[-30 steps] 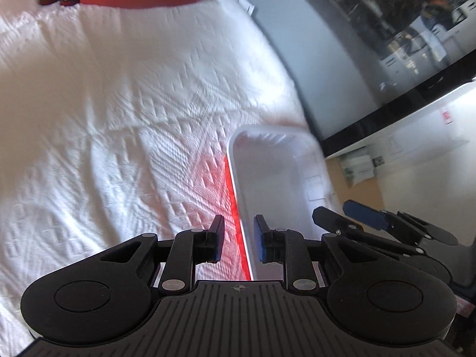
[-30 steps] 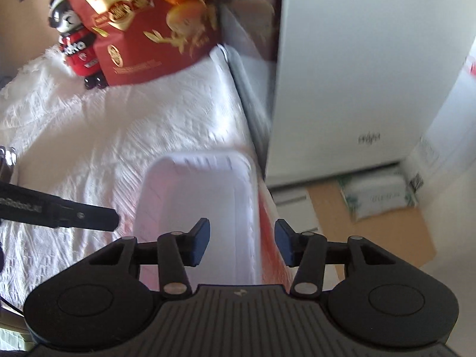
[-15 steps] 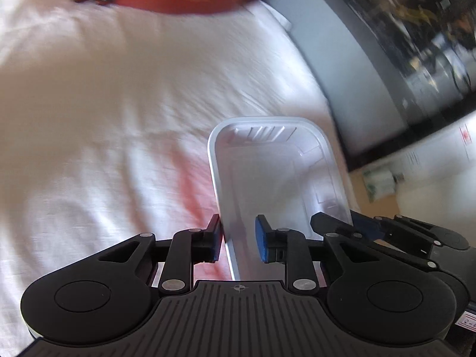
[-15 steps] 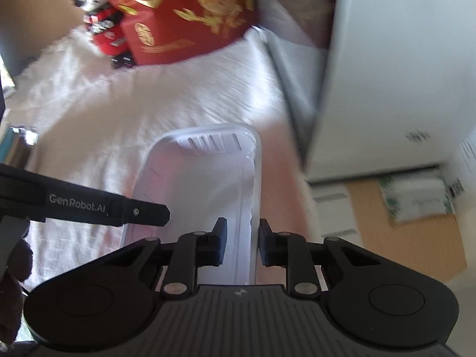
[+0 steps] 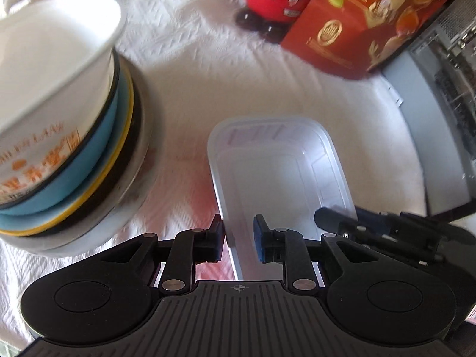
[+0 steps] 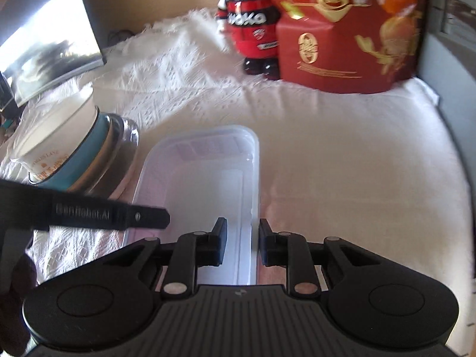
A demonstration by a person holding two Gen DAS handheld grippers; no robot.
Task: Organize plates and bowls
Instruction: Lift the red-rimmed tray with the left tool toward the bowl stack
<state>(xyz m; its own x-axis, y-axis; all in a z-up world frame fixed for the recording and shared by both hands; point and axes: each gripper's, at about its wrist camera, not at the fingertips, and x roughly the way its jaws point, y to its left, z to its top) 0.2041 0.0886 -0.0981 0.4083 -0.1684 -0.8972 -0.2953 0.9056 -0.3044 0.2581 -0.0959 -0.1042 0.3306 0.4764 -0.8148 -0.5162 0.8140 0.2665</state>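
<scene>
Two grippers share one clear plastic tray (image 5: 276,172): the left gripper (image 5: 238,242) straddles its left long wall, the right gripper (image 6: 240,244) its right long wall, both near the end closest to the cameras. The right one is clenched on its wall. The left one's jaws have just been closing, with the wall between them, yet a gap shows beside one pad, so I judge it not yet clamped. The tray's long axis runs away from both tools toward the far edge of the cloth-covered table (image 6: 342,163). Just left of the tray, apart from it, stands the stack of bowls and plates (image 5: 68,136), nearer the left hand. Along the far edge stand a toy figure (image 6: 253,20) and a red box (image 6: 351,35), well clear of the tray.
</scene>
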